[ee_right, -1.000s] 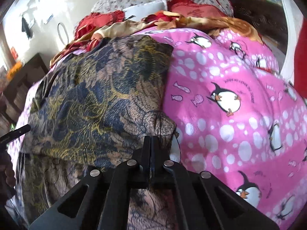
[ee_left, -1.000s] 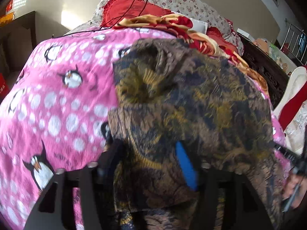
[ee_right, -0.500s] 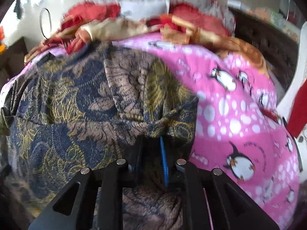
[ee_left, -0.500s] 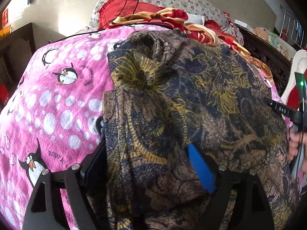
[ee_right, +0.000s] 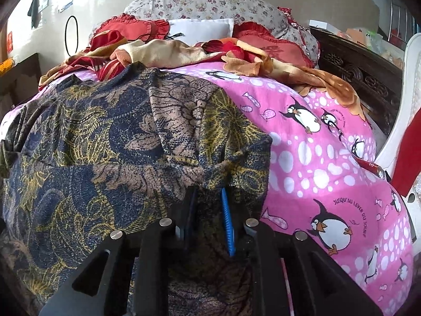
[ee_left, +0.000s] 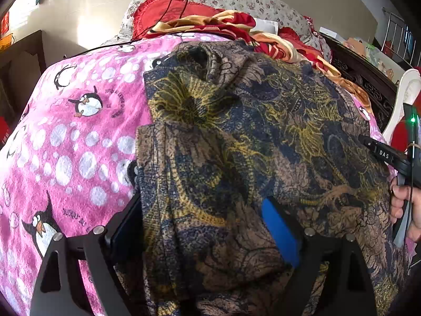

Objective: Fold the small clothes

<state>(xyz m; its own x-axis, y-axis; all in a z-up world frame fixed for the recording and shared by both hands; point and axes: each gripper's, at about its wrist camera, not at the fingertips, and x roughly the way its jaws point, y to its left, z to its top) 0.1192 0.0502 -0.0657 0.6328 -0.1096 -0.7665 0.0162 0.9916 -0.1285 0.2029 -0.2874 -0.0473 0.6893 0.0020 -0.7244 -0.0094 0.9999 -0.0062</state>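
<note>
A brown, navy and yellow patterned garment (ee_left: 263,131) lies spread on a pink penguin blanket (ee_left: 79,144). My left gripper (ee_left: 201,202) is at the garment's near left edge. Its jaws are opening wide, and a loose fold of the cloth lies between the black finger (ee_left: 126,221) and the blue pad (ee_left: 279,229). In the right wrist view the same garment (ee_right: 105,144) fills the left half. My right gripper (ee_right: 208,191) is at its near right corner, jaws opening a little, with bunched cloth in the narrow gap. The right tool's finger (ee_left: 384,154) shows at the left wrist view's right edge.
Red and orange blankets (ee_right: 171,50) and a floral pillow (ee_right: 210,2) are piled at the head of the bed. A black cable (ee_left: 171,8) runs over them. Dark carved wood (ee_right: 363,76) and a white chair (ee_right: 405,100) stand to the right. A person's hand (ee_left: 406,205) grips the right tool.
The left jaws have spread wider around the cloth fold. The right gripper has shifted along the garment's right edge, and its jaws went from shut to slightly apart.
</note>
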